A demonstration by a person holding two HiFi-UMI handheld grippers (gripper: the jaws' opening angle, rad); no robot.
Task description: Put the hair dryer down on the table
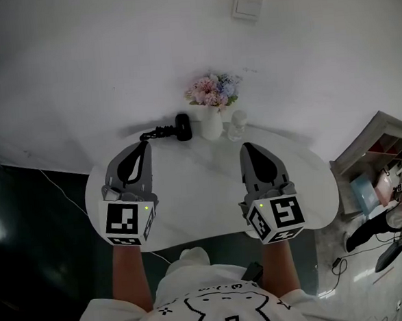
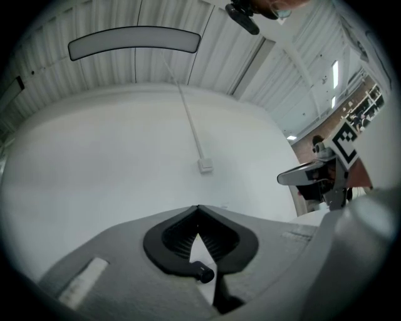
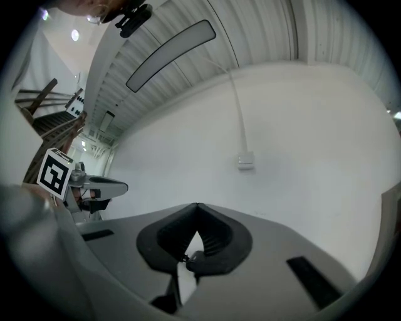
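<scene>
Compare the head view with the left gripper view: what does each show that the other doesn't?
Head view only: the hair dryer lying on the white table beside the flower vase, clear of both grippers. Left gripper view only: the left gripper with jaws shut on nothing, and a ceiling light panel. Both: the right gripper and the wall switch.
</scene>
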